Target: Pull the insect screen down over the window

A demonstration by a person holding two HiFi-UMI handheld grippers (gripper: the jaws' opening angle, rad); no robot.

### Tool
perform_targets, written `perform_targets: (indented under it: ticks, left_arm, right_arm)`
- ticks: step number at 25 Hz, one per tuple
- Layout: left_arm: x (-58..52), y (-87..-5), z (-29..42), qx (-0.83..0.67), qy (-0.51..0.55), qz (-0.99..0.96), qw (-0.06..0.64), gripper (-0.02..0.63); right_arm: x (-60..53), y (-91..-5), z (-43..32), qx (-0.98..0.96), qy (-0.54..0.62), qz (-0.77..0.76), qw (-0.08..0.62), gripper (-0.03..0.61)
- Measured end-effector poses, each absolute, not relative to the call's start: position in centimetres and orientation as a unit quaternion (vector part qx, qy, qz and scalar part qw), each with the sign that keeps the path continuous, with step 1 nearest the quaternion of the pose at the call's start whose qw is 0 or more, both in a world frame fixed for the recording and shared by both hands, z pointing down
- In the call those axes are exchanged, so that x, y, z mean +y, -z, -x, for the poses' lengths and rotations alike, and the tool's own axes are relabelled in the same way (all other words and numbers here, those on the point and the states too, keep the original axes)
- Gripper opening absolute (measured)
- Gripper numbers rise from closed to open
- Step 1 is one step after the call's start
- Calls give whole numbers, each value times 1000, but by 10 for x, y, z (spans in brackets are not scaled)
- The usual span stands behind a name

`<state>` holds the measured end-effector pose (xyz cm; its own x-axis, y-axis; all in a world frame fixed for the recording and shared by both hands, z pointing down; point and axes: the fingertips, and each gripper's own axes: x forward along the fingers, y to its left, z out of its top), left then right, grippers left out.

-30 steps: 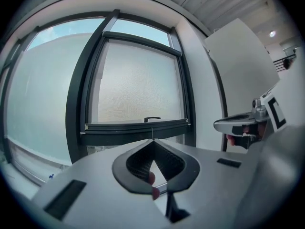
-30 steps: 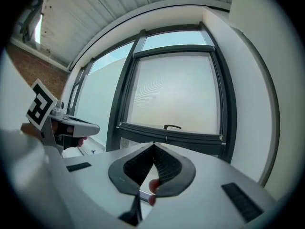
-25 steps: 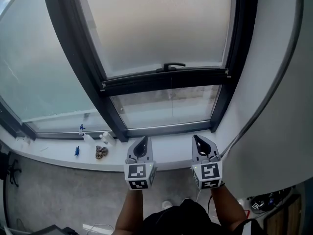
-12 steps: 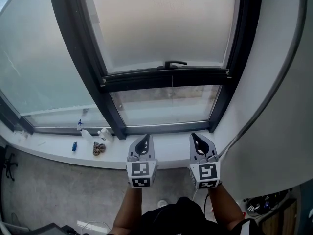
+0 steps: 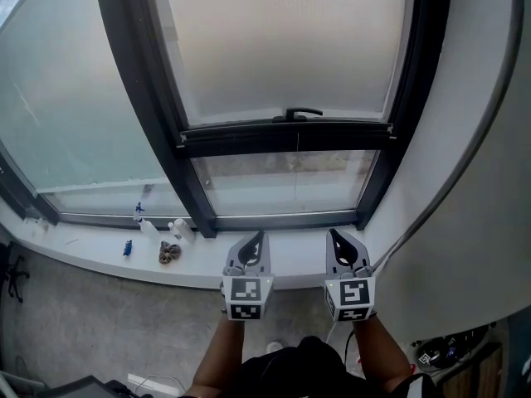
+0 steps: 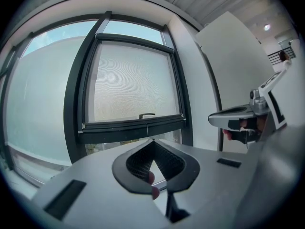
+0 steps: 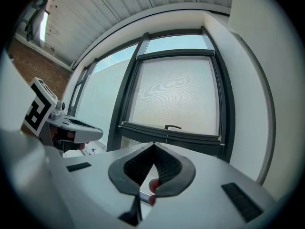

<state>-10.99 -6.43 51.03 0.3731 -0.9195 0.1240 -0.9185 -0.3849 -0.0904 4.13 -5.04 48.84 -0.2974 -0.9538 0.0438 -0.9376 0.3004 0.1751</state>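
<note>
The grey mesh insect screen (image 5: 282,44) covers most of the dark-framed window. Its black bottom bar (image 5: 286,135) carries a small pull handle (image 5: 303,113), and a strip of bare glass (image 5: 286,181) shows between the bar and the sill. Both grippers hang side by side well below the bar, over the sill's front edge, touching nothing. My left gripper (image 5: 257,239) is shut and empty, and so is my right gripper (image 5: 334,236). In the left gripper view the shut gripper (image 6: 152,142) points at the bar (image 6: 133,128). In the right gripper view the gripper (image 7: 153,145) points below the handle (image 7: 172,127).
A white window sill (image 5: 99,259) holds small bottles (image 5: 176,230), a blue item (image 5: 129,247) and a brown clump (image 5: 170,254). A white wall (image 5: 473,181) stands close on the right. A large fixed pane (image 5: 66,114) lies left. Grey floor and cables are below.
The grippers have drifted slightly to the right and stay shut. The screen bar keeps its place in the window frame; only the view has shifted a little.
</note>
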Motion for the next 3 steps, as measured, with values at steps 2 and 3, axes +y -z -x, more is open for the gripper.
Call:
perform_targets:
  ticks: [2,3]
  left_arm:
    - [-63,-511,108,552,78,830,5,3]
    - [-62,-511,107,551,78,831,5,3]
  right_arm:
    - [-50,-488,-42,-803,58,-589,69,3]
    - [-49,-488,-42,-803,59,-590,70,3]
